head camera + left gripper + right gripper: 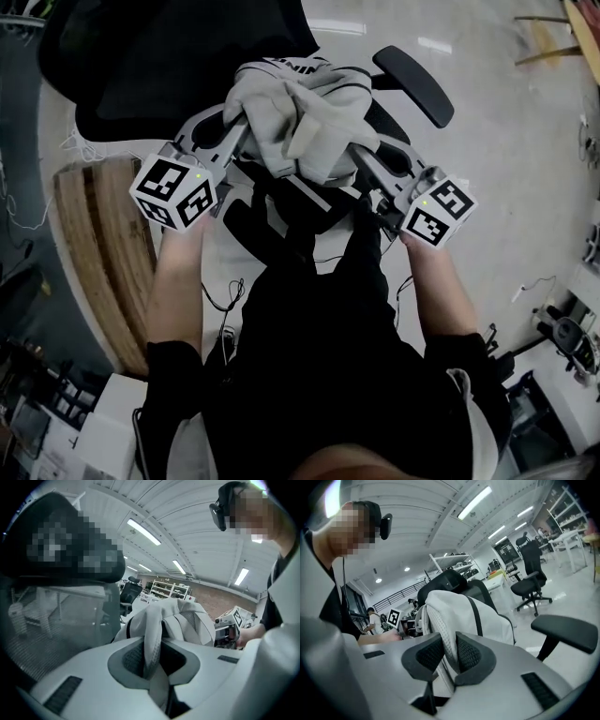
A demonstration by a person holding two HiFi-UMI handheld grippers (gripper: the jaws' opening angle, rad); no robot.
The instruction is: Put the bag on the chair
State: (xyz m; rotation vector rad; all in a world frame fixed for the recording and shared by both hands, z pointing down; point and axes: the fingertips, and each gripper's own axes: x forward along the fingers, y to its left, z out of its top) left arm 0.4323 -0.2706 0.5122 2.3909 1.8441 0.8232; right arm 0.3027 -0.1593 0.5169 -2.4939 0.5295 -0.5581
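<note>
I have the pale grey fabric bag [298,120] hung between left gripper [151,656] and right gripper [446,656], each clamped on a strap. The black mesh office chair [169,56] seat appears directly beneath.

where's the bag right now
In the head view the pale grey bag is at top centre, gripped on one side by the left claw and on the other by the right claw, above the black chair.
</note>
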